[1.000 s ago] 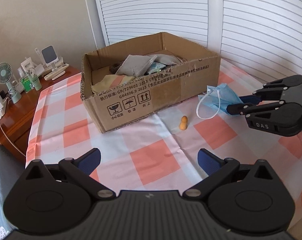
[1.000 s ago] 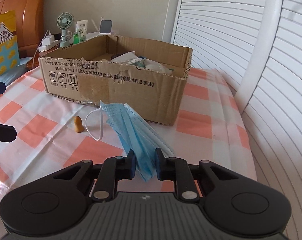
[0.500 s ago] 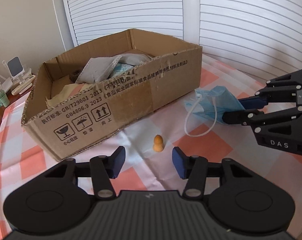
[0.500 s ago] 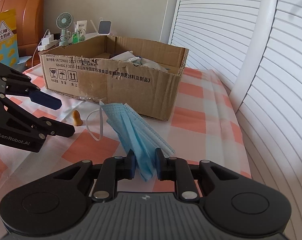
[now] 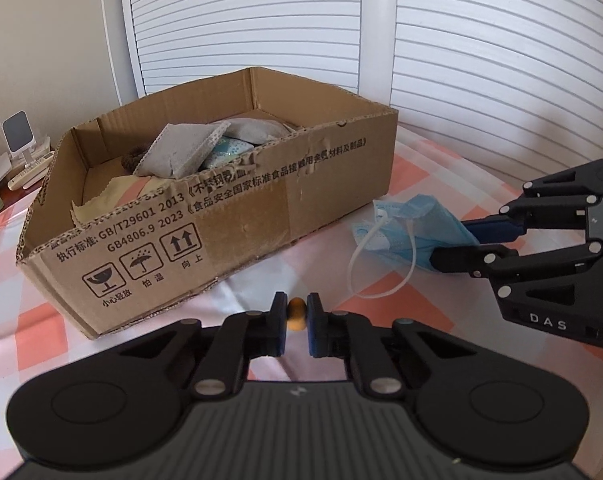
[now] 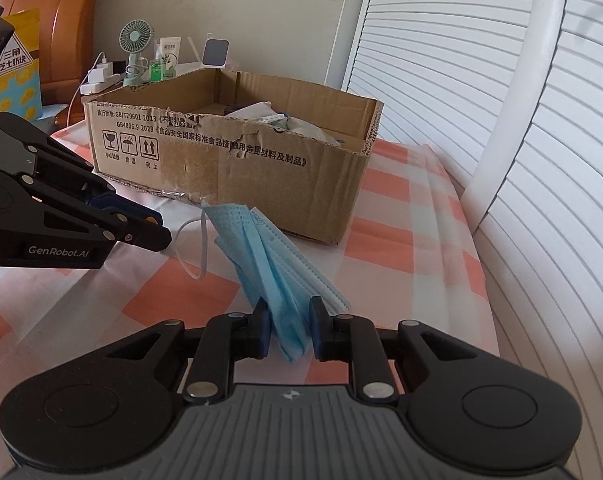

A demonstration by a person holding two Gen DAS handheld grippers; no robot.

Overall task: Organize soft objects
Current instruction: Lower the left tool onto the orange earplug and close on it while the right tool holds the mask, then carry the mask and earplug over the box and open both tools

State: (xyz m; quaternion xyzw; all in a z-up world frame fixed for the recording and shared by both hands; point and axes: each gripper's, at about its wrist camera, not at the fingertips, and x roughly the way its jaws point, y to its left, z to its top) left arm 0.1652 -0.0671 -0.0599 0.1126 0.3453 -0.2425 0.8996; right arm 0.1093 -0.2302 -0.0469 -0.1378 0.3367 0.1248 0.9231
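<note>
The left gripper [image 5: 297, 316] is clamped on a small orange foam earplug [image 5: 296, 313], just before the open brown cardboard box [image 5: 237, 216]. The right gripper [image 6: 288, 330] pinches a pleated blue face mask [image 6: 269, 264] beside that box, which holds grey pouches [image 5: 177, 156] and a beige cloth [image 5: 113, 196].

Daylight enters through the shutters [image 5: 481, 60] filling the upper right of both my wrist views; their slats glow white, near overexposed. The checked cloth [image 6: 405, 216] is bright and slightly washed out. The box [image 5: 229, 216] casts a soft shadow toward the lower left of my left view, and its near wall is dimmer than its interior. Fisheye bending curves the slats strongly at the right edges, and the corners vignette to black. My black tongs at the bottom show little detail. Focus is sharp at centre, softer at the margins.
</note>
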